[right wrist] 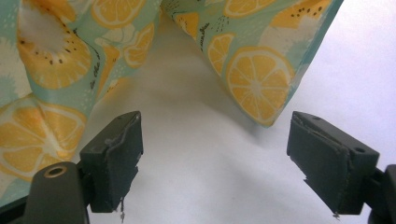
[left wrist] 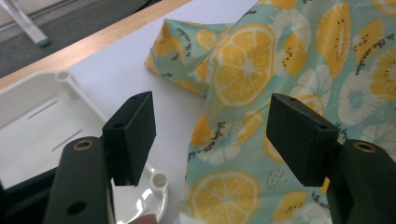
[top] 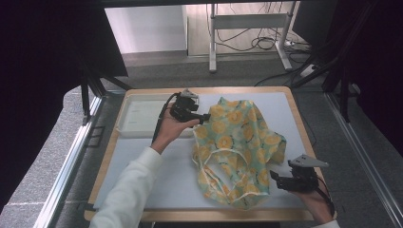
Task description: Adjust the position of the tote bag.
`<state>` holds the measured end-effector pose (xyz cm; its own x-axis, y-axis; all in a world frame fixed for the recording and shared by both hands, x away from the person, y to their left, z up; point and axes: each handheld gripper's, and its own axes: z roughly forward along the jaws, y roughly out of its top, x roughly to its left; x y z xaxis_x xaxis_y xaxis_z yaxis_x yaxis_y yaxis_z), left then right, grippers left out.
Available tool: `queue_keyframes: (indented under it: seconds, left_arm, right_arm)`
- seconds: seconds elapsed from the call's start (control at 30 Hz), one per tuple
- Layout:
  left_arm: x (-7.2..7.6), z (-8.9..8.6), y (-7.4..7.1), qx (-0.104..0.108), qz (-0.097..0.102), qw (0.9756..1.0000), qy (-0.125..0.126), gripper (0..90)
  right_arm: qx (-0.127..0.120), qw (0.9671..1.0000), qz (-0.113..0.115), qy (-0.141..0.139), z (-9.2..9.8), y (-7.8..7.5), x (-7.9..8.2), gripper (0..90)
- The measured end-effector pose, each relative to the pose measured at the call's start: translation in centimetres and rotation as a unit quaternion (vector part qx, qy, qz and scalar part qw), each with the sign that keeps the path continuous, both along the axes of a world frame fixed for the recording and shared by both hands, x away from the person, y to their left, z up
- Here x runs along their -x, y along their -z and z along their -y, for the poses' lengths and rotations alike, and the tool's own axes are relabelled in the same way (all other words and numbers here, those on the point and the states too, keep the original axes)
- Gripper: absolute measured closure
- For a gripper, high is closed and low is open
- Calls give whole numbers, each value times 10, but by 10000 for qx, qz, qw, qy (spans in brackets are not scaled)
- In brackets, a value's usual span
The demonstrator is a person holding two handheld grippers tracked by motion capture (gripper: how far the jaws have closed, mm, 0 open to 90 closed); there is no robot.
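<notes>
A crumpled cloth (top: pixel 237 142) printed with lemon slices on pale green lies on the white mat in the high view. My left gripper (top: pixel 203 118) is at the cloth's left far edge, open, its jaws straddling the cloth's edge (left wrist: pixel 219 135) without closing on it. My right gripper (top: pixel 275 178) is at the cloth's near right side, open, with bare mat between its jaws (right wrist: pixel 210 158). A cloth corner (right wrist: pixel 261 88) hangs just ahead of the right gripper's jaws.
A white plastic tray (top: pixel 138 118) sits at the table's far left, just beside the left gripper (left wrist: pixel 212 140). The white mat (top: pixel 157 175) covers a wooden table with a raised rim (top: pixel 304 123). Dark curtains, a desk frame and cables stand beyond the table.
</notes>
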<state>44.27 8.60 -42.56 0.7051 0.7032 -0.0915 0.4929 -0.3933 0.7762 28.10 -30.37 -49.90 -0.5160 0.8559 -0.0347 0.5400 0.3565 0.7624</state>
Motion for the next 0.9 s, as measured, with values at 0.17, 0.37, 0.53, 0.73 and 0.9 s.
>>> queue_keyframes:
  seconds: [0.17,0.37,0.53,0.73,0.9]
  left_arm:
    - [-12,9,3,22,-47,9999,99,322]
    - [-25,25,11,72,-163,9997,184,337]
    - [-31,41,25,-36,-282,9989,361,517]
    - [-28,42,27,13,-263,9985,488,805]
    - [-23,35,22,128,-267,9981,532,875]
  right_arm:
    - [-9,10000,5,27,1,0,0,189]
    - [-12,10000,4,28,1,0,0,189]
    - [-9,10000,-5,33,2,1,-1,188]
    - [10,10000,-15,49,3,1,0,189]
    - [2,10000,-10,79,4,1,0,189]
